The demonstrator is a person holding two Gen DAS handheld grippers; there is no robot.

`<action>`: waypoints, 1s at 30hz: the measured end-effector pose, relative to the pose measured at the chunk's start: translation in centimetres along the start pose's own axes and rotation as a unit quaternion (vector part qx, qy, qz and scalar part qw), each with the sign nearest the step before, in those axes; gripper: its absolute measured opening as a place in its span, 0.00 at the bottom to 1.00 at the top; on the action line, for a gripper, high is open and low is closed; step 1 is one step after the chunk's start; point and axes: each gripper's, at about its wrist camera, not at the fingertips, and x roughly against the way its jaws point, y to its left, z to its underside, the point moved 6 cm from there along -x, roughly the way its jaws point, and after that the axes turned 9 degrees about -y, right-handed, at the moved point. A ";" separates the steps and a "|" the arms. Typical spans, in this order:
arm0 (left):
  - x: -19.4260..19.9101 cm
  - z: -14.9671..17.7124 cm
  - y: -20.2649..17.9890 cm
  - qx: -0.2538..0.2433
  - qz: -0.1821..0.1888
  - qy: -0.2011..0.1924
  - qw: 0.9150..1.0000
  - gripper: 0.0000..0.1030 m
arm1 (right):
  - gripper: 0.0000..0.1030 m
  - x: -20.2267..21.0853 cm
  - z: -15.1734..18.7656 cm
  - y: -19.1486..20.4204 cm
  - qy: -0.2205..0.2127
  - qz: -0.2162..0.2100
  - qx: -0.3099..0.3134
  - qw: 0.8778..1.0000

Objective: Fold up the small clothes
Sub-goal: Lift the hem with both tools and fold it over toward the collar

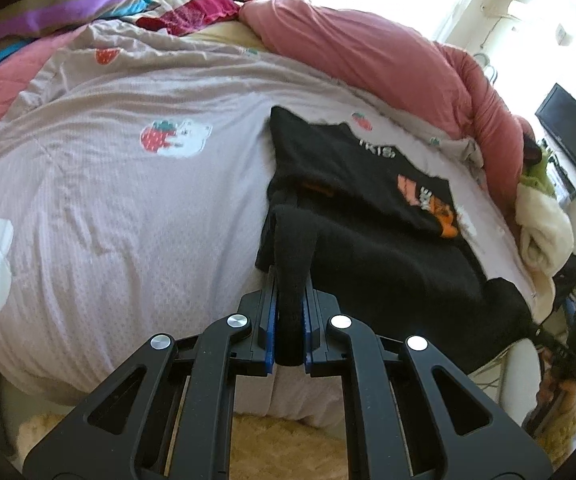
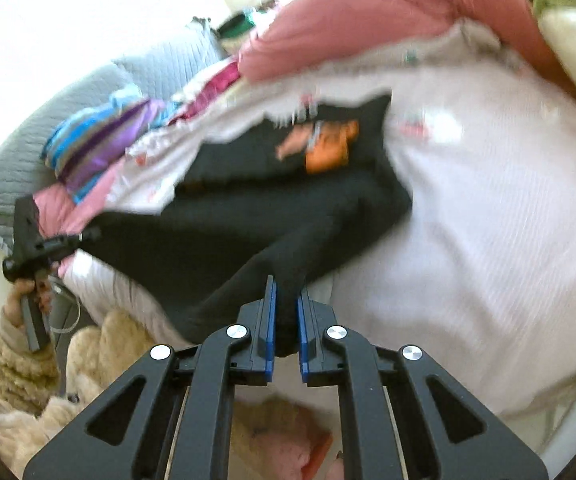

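Left of the black sweater (image 1: 368, 208), the strawberry-print sheet (image 1: 127, 200) lay bare and open. Right of the sweater, the bunched red quilt (image 1: 408, 68) walled off that side closely.

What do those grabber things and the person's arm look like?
Both the left gripper and the right gripper are black, with blue-lined jaws, round silver bolts and cut-out slots. The person's left hand comes out of a fluffy cream sleeve.

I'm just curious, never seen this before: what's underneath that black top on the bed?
The black top lies on a pale sheet printed with strawberries. Whatever print sits directly beneath it is covered. Both hand-held grippers, left and right, pinch its near edge.
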 end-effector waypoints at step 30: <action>-5.6 -12.7 -1.2 0.091 0.038 -0.047 0.994 0.03 | 0.07 -3.1 -17.7 -5.4 -0.150 0.019 -0.050 0.987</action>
